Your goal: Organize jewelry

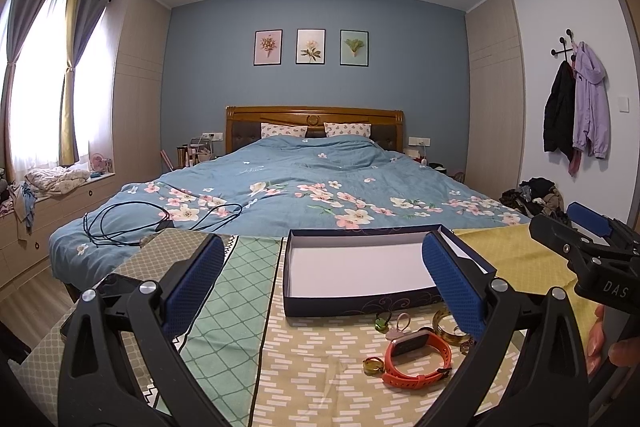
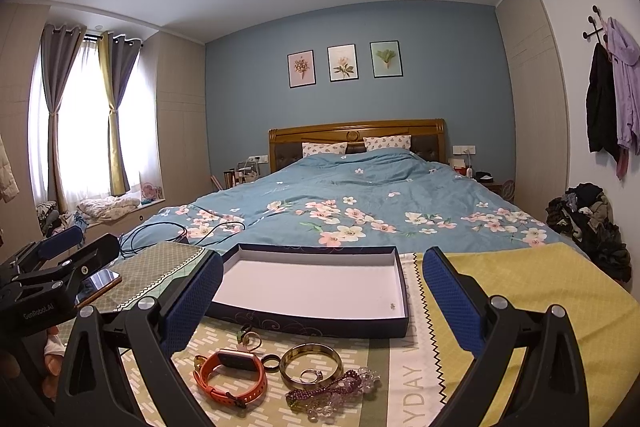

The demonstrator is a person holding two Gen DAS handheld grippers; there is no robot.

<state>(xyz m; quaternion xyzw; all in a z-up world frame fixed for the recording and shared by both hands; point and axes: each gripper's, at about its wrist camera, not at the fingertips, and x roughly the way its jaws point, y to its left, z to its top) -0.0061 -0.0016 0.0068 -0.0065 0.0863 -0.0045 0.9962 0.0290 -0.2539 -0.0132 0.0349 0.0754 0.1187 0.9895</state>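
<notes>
An open dark-blue box [image 1: 360, 301] [image 2: 312, 323] with a white inside sits on a patterned cloth; a tiny item lies in its near right corner [image 2: 392, 305]. In front of it lie an orange-strapped watch [image 1: 416, 355] [image 2: 232, 375], a gold bangle [image 2: 311, 365] [image 1: 446, 327], small rings [image 2: 312, 374] and a purple and clear bead bracelet [image 2: 336, 393]. My left gripper [image 1: 324, 283] is open and empty above the cloth, left of the jewelry. My right gripper [image 2: 322, 291] is open and empty above the jewelry.
A phone [image 2: 98, 283] lies at the cloth's left edge. Behind the box is a bed with a blue floral duvet [image 1: 312, 195] and a black cable [image 1: 132, 223]. A pile of clothes [image 2: 592, 223] sits by the right wall.
</notes>
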